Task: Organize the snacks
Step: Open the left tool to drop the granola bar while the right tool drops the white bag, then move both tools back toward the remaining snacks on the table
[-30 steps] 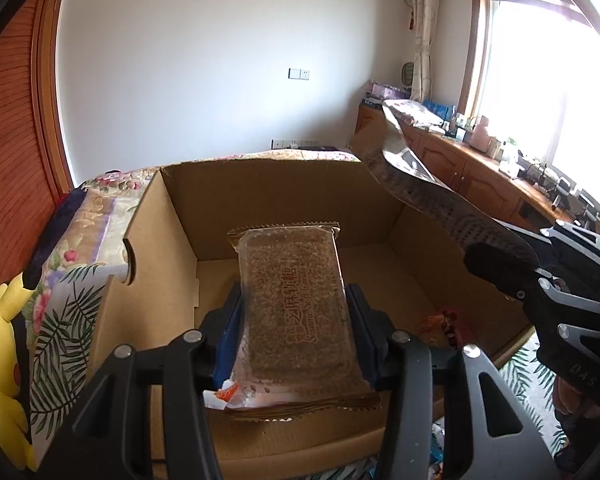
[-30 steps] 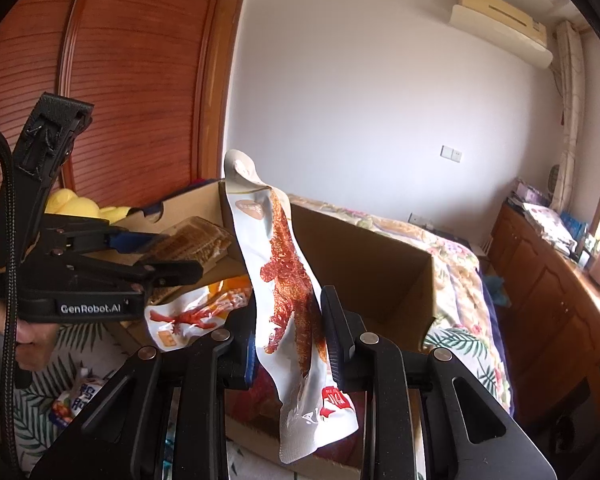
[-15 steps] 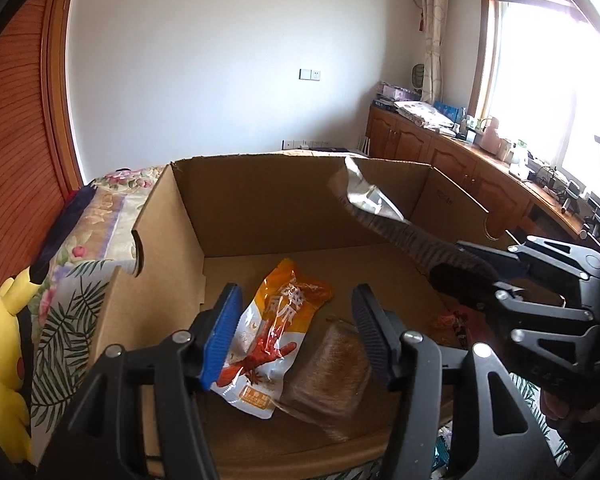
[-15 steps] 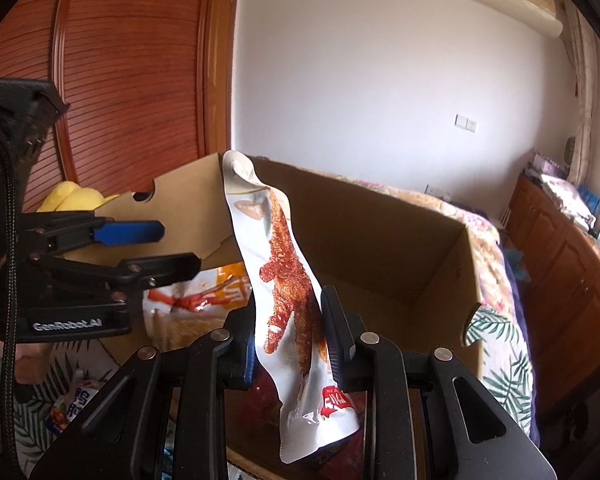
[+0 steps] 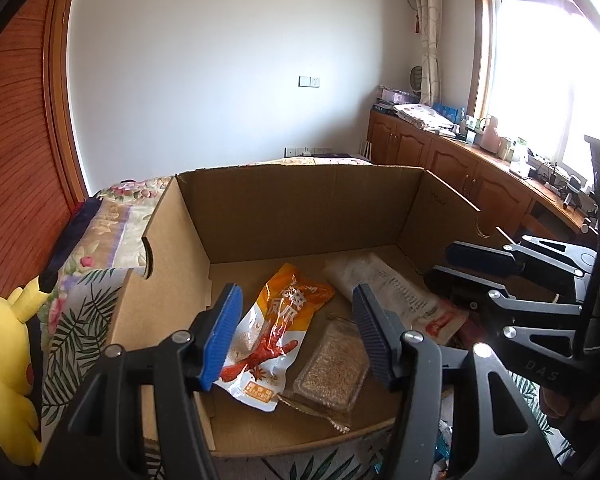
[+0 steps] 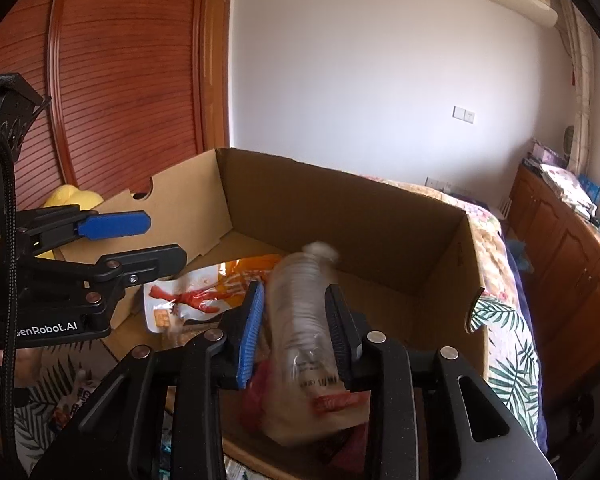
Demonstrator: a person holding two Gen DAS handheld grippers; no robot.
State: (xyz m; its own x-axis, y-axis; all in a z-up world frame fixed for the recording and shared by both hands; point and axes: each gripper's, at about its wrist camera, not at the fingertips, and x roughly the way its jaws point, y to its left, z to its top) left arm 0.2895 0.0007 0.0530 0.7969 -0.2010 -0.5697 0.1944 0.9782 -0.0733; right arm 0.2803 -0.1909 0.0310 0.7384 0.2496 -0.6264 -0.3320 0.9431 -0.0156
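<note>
Left wrist view: the left gripper (image 5: 296,334) stands with its jaws apart and nothing between them, having just been opening, and below it an orange packet (image 5: 274,336) and a clear pack of brown snack bar (image 5: 332,368) lie flat on the floor of the cardboard box (image 5: 300,208). The right gripper (image 6: 294,330) has its jaws parted too, just been opening, with a white packet (image 6: 300,320) (blurred in the right wrist view) loose between them inside the box, lying flat against the box floor in the left view (image 5: 384,292). A yellow plush toy (image 5: 8,364) sits left of the box on a leaf-print bedspread (image 5: 72,344).
</note>
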